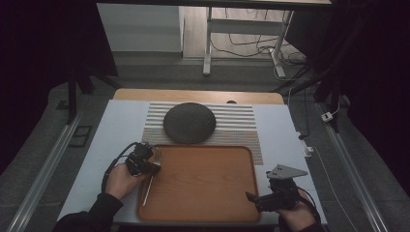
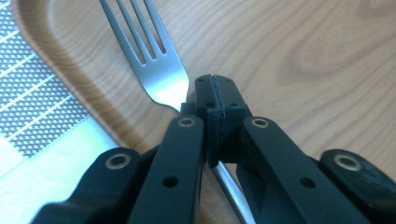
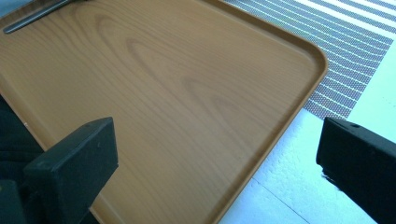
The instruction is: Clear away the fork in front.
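A steel fork (image 2: 154, 65) lies along the left edge of a wooden tray (image 1: 203, 186), tines pointing away from me. My left gripper (image 2: 215, 100) is shut on the fork's neck, the pads pinching it just behind the tines, and the handle (image 2: 229, 189) runs back under the jaws. In the high view the left gripper (image 1: 153, 162) sits at the tray's near-left corner with the fork (image 1: 149, 182) trailing toward me. My right gripper (image 1: 263, 198) rests at the tray's near-right corner, jaws wide apart with nothing between them. The right gripper (image 3: 215, 154) looks across the bare tray (image 3: 163, 93) to the fork handle (image 3: 32, 18).
A dark round plate (image 1: 189, 123) sits on a striped placemat (image 1: 237, 126) beyond the tray. The placemat (image 3: 345, 51) and the white tabletop (image 3: 280, 186) border the tray's right rim. Table legs and cables lie on the floor behind.
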A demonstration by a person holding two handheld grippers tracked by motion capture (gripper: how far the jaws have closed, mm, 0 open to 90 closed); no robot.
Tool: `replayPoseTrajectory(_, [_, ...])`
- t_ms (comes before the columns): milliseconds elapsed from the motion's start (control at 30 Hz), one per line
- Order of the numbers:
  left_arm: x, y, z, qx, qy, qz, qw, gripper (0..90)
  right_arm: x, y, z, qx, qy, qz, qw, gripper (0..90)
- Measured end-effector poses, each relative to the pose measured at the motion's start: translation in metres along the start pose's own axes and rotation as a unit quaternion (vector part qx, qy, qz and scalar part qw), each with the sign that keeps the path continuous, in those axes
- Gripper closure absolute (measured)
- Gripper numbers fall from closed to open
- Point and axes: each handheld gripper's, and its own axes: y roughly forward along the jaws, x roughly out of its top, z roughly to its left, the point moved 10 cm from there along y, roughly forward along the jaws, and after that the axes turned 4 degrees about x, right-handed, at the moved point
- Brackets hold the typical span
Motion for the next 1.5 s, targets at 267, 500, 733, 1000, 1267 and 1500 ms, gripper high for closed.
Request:
replayPoseTrajectory(267, [0.001, -0.002, 0.001, -0.008, -0.003, -0.009, 0.9999, 85.7, 0.0, 0.0, 0.0, 0.0, 0.001, -0.001, 1.0, 0.0])
replayPoseTrajectory(500, [0.01, -0.014, -0.008, -0.021, 0.027, -0.052, 0.9981, 75.3, 0.0, 0.0, 0.0, 0.0, 0.001, -0.001, 1.0, 0.0])
replayPoseTrajectory(733, [0.017, -0.024, -0.019, -0.035, 0.048, -0.087, 0.9945, 53.1, 0.0, 0.0, 0.0, 0.0, 0.001, 0.0, 1.0, 0.0])
replayPoseTrajectory(1000, [0.022, -0.038, -0.031, -0.061, 0.05, -0.122, 0.9894, 30.6, 0.0, 0.0, 0.0, 0.0, 0.0, 0.001, 1.0, 0.0])
replayPoseTrajectory(1267, [0.015, -0.056, -0.038, -0.071, 0.05, -0.147, 0.9853, 15.4, 0.0, 0.0, 0.0, 0.0, 0.002, 0.0, 1.0, 0.0])
replayPoseTrajectory(1500, [0.002, -0.074, -0.043, -0.084, 0.059, -0.165, 0.9809, 4.9, 0.0, 0.0, 0.0, -0.001, 0.003, -0.001, 1.0, 0.0])
